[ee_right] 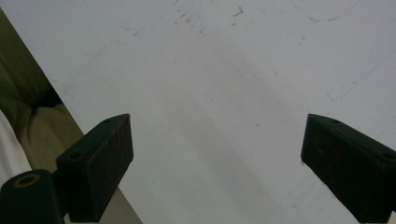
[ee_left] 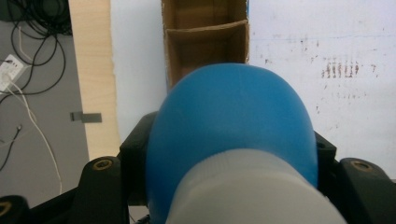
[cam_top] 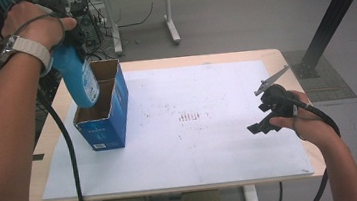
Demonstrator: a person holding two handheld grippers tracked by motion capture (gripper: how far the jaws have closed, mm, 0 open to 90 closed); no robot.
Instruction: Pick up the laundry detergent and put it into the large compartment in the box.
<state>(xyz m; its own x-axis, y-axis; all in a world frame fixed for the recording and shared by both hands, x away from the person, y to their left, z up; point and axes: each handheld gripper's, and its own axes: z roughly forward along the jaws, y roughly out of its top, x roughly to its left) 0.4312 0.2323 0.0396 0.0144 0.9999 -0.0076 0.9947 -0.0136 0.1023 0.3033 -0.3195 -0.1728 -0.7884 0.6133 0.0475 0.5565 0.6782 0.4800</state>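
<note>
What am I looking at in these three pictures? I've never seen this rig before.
No robot here: a person holds a hand-held gripper in each hand. The high view looks down on the table, covered by a white sheet. The other two views come from cameras riding on each gripper. The left hand-held gripper is clamped on a blue bottle, lowering it into the near compartment of an open blue cardboard box; its own view shows the bottle close up above the box. The right hand-held gripper hovers open and empty above the sheet.
</note>
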